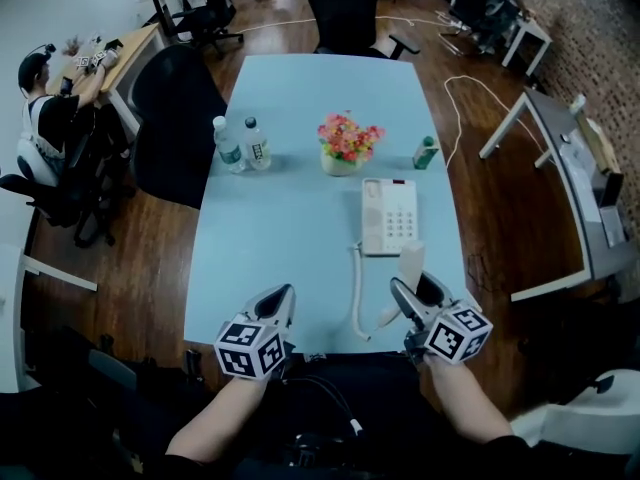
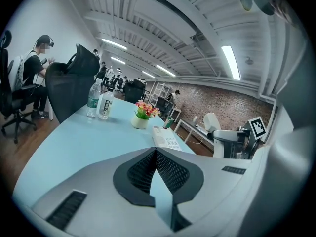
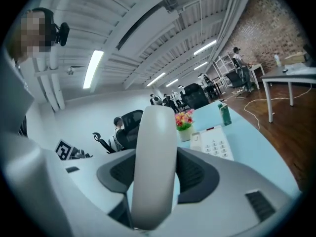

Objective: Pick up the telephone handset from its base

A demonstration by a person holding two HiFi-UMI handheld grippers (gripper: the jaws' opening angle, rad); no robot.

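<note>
The cream telephone base point(image 1: 388, 216) lies on the light blue table point(image 1: 290, 238), right of centre; it also shows in the left gripper view point(image 2: 167, 138) and the right gripper view point(image 3: 213, 142). The handset point(image 1: 411, 263) is off the base, lifted near the table's front edge. My right gripper point(image 1: 412, 286) is shut on it. In the right gripper view the handset point(image 3: 157, 132) stands upright between the dark pads point(image 3: 197, 174). Its coiled cord point(image 1: 355, 293) trails down to the table. My left gripper point(image 1: 283, 293) hovers at the front left, shut and holding nothing, its pad tips point(image 2: 168, 169) meeting.
A pot of flowers point(image 1: 346, 145) stands behind the base, with two water bottles point(image 1: 243, 145) to its left and a small green bottle point(image 1: 426, 153) to its right. Black chairs point(image 1: 175, 118) flank the table's left side. A white desk point(image 1: 560, 158) stands at the right. A person point(image 1: 45, 118) sits far left.
</note>
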